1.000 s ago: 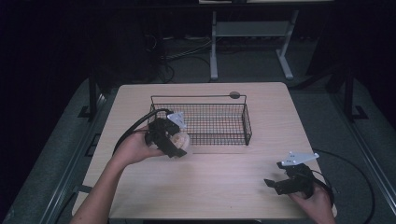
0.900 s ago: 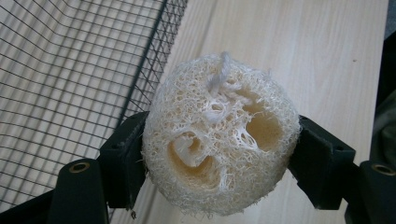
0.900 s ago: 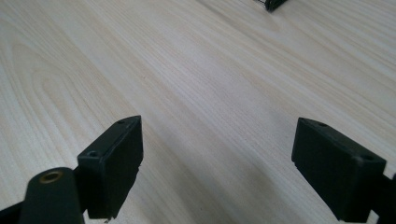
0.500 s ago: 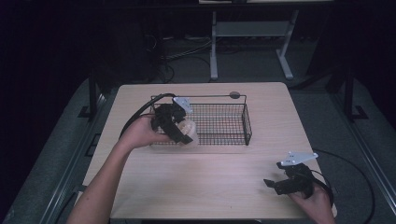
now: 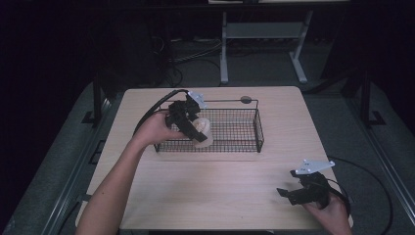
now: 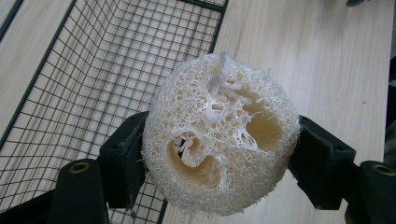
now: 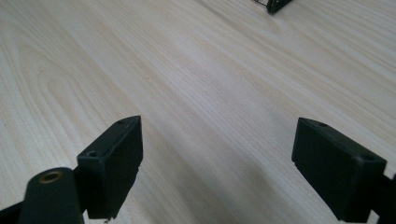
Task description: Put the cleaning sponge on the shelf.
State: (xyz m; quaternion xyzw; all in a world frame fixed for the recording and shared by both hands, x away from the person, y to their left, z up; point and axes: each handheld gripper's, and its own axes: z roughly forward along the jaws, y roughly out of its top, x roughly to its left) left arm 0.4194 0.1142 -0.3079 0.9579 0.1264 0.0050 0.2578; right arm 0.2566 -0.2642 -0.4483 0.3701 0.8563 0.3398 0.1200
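Note:
A pale, fibrous loofah [image 6: 219,135] is clamped between the two black jaws of my left gripper [image 6: 217,154]. From the high view, that left gripper [image 5: 195,129] holds the loofah [image 5: 201,132] above the left part of a black wire basket [image 5: 257,128] on the light wooden table [image 5: 215,191]. The basket's mesh floor [image 6: 93,79] lies below and behind the loofah. My right gripper [image 5: 291,191] rests low near the table's front right corner, open, with bare wood between its jaws [image 7: 217,154].
A small dark round object [image 5: 245,100] sits on the table behind the basket. Black cables trail from both grippers. A metal stand [image 5: 259,34] is on the dark floor beyond the table. A basket corner [image 7: 275,4] shows far ahead of the right gripper.
My left gripper has carried the loofah from the table in front of the basket's left end up and rightward over the basket. The right gripper has stayed put.

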